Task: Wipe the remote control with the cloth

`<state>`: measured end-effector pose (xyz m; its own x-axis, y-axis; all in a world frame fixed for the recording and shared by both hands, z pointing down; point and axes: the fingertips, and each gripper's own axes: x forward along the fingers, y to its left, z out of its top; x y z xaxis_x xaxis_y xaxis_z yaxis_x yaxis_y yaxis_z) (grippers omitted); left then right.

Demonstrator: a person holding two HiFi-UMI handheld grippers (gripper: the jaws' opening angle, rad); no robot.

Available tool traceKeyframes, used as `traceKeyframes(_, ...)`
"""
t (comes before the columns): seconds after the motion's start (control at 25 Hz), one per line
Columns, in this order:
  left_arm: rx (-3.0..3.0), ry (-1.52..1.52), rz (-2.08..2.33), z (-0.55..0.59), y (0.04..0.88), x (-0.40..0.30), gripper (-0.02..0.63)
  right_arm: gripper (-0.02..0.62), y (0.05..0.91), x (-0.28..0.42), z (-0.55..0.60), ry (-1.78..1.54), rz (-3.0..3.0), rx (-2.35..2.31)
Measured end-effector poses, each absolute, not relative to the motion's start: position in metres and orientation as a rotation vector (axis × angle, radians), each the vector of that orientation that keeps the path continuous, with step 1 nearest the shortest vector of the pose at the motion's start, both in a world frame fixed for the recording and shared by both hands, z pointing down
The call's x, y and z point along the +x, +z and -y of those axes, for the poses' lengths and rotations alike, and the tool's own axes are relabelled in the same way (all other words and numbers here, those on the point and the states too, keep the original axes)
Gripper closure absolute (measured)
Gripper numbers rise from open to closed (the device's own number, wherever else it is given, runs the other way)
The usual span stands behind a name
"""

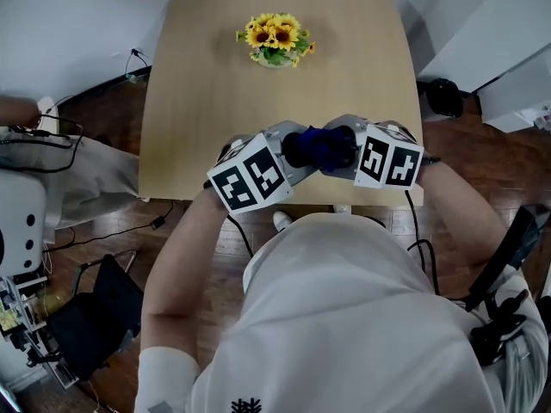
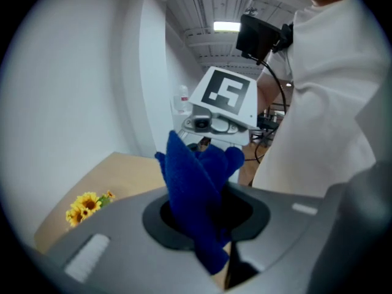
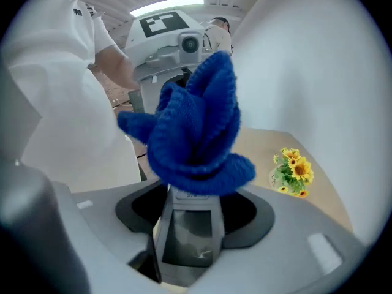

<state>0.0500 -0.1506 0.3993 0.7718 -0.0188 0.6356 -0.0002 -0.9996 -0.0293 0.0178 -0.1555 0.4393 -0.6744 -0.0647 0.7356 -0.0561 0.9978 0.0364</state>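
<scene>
Seen from above, a person in a white shirt stretches both forearms forward so that the two tools meet nose to nose over the near edge of a table (image 1: 185,101). The left gripper (image 1: 297,149) comes in from the left with its marker cube tilted up. The right gripper (image 1: 346,153) comes in from the right, and both point at a slant downward.

The left gripper's jaws are pinched on a blue cloth (image 2: 196,185), which bunches up out of them towards the other tool. The right gripper's jaws are clamped on the sides of a grey remote control (image 3: 188,225), which sticks out straight ahead of them. The cloth sits on the far end of the remote and covers it in a thick fold — only the near part of the remote shows.

The table is light wood. A small bunch of sunflowers (image 1: 275,40) stands on its far side, well apart from both tools.

Around the table are white walls and a dark wooden floor. Loose cables (image 1: 129,229) trail left of the left gripper — a black chair (image 1: 95,312) stands beyond them. A strip light (image 2: 226,26) glows on the ceiling.
</scene>
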Motion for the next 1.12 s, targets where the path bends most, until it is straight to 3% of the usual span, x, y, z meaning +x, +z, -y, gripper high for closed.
traceKeyframes(0.52, -2.997, -1.194, -0.447, 0.164, 0.431, -0.069, 0.499, 0.334, 0.445, 0.025, 0.156, 0.074, 2.340, 0.096)
traceKeyframes(0.84, -3.014, -0.885, -0.194, 0.152, 0.369, 0.023, 0.499, 0.334, 0.439, 0.002, 0.151, 0.063, 2.361, 0.034)
traceKeyframes(1.12, -3.007, -0.888, -0.013, 0.148, 0.373, 0.067, 0.499, 0.334, 0.434, -0.005, 0.148, 0.061, 2.387, 0.015)
